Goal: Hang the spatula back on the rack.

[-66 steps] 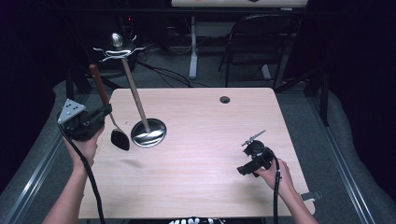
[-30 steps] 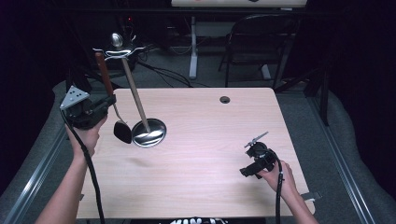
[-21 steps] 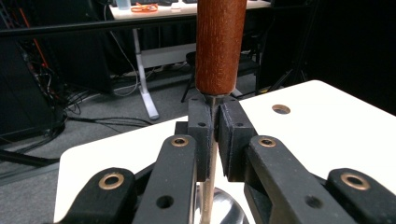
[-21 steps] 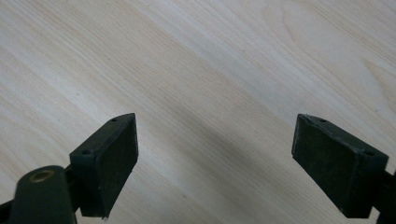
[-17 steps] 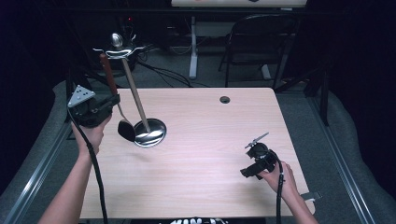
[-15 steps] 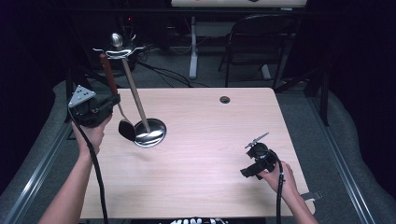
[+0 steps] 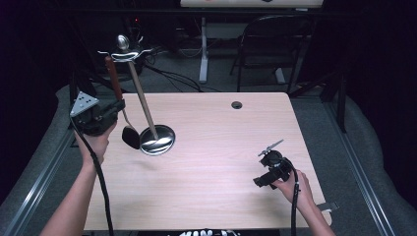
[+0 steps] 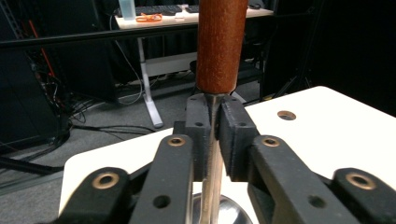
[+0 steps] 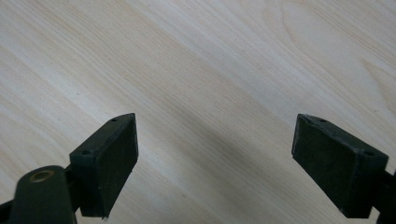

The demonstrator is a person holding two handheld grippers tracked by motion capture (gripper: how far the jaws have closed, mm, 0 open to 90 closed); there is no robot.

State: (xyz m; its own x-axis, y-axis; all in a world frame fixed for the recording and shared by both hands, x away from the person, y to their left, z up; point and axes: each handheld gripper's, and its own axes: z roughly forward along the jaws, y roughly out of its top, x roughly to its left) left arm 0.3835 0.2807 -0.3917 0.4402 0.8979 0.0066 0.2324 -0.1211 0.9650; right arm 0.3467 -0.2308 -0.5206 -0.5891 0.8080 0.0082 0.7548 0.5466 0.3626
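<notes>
Your left tongs pinch the ladle by its metal shank; lift it straight to a rack hook. Right tongs rest wide, empty.

Left claw raised at far left, forearm reaching up from the bottom edge, jaws clamped nearly together, just easing apart slightly. Right claw low at near right, jaws spread wide, nothing between them, hand gripping its rear.
</notes>
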